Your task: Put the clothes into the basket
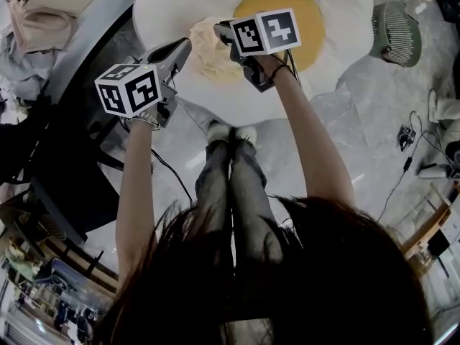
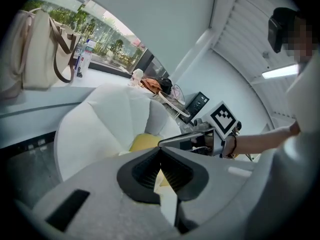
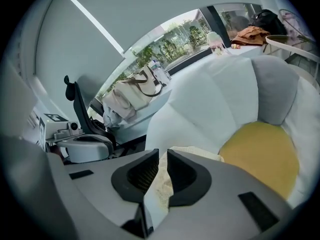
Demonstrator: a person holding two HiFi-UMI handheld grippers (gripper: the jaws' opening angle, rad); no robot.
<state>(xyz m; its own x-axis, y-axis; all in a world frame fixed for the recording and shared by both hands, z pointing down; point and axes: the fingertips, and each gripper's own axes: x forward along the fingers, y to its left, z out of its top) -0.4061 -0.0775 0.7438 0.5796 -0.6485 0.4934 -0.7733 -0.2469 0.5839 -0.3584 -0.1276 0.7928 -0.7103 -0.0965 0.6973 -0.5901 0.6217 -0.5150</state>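
Observation:
A cream fluffy garment hangs bunched between my two grippers, above a white flower-shaped cushion with a yellow centre. My left gripper meets the garment's left edge. In the left gripper view its jaws touch at the tips, with cream cloth showing in the gap behind them. My right gripper is at the garment's upper right. In the right gripper view the jaws are nearly together with fuzzy cloth filling the slit. No basket for the clothes can be made out with certainty.
A dark desk runs along the left, with a heap of clothes on it. A green ribbed round object stands at the upper right. Cables lie on the grey floor. The person's legs are below the grippers.

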